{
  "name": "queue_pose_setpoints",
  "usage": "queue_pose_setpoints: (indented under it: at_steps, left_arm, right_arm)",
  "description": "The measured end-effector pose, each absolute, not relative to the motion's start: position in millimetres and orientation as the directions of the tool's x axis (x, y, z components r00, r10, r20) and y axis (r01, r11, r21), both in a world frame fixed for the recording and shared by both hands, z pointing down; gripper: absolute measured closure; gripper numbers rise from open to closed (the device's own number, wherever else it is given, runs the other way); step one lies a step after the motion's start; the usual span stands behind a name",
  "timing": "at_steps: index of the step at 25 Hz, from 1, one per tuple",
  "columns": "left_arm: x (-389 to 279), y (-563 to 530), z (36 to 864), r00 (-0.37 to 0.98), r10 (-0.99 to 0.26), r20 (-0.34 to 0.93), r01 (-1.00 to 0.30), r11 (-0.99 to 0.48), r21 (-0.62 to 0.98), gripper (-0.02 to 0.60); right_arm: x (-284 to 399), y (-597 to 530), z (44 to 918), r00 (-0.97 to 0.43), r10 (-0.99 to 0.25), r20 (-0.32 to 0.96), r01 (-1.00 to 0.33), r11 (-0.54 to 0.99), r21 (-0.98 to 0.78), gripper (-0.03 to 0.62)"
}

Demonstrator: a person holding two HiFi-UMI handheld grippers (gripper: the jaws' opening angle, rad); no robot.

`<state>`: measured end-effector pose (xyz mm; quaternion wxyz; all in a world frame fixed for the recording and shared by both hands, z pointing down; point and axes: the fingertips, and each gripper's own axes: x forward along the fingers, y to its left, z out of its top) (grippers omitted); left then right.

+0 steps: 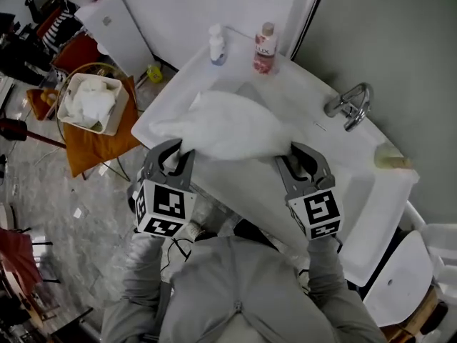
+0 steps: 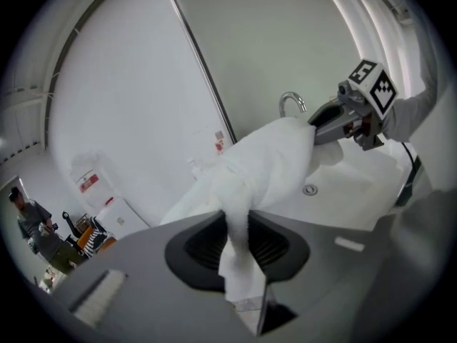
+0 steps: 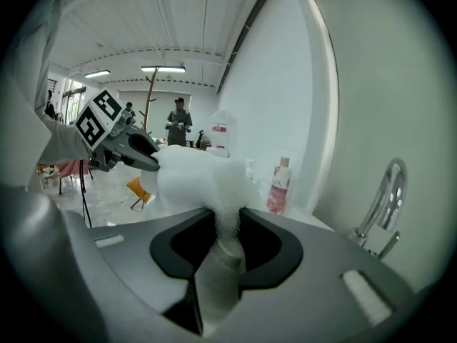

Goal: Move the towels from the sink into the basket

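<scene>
A white towel hangs stretched above the white sink, held at both ends. My left gripper is shut on its left end, and the cloth runs pinched between the jaws in the left gripper view. My right gripper is shut on the right end, where the towel bunches between the jaws. The white basket stands on an orange stool at the left, with white towels inside it.
A chrome tap rises at the sink's right. A white pump bottle and a pink bottle stand on the back ledge. A soap bar lies at the far right. Clutter and a person fill the room behind.
</scene>
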<state>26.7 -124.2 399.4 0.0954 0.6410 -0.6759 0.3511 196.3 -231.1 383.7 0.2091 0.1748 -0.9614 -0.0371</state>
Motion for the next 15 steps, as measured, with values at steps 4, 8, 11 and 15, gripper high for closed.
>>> queue_pose_setpoints:
  at_steps: [4,8,11,15]
  left_arm:
    - [-13,-84,393,-0.189,-0.814,0.550,-0.945,0.000,-0.326,0.449]
    - [-53,-36,383,-0.227,-0.831,0.509,-0.945,0.062,-0.320,0.449]
    - [-90,6,371,-0.270,-0.841,0.468,-0.938,0.120,-0.326,0.451]
    - [-138,62,366,-0.326,-0.837,0.439,-0.931,0.202,-0.304,0.451]
  right_arm:
    - [150,-196,366,-0.876,-0.329,0.353,-0.289,0.944,0.161,0.496]
    - [105,-152,354,-0.895,-0.308,0.322,-0.262,0.948,0.179,0.497]
    - [65,-114,347,-0.913,-0.281,0.296,-0.233,0.955,0.186,0.497]
    - [10,-64,340,-0.936,-0.229,0.268,-0.176,0.962,0.207,0.497]
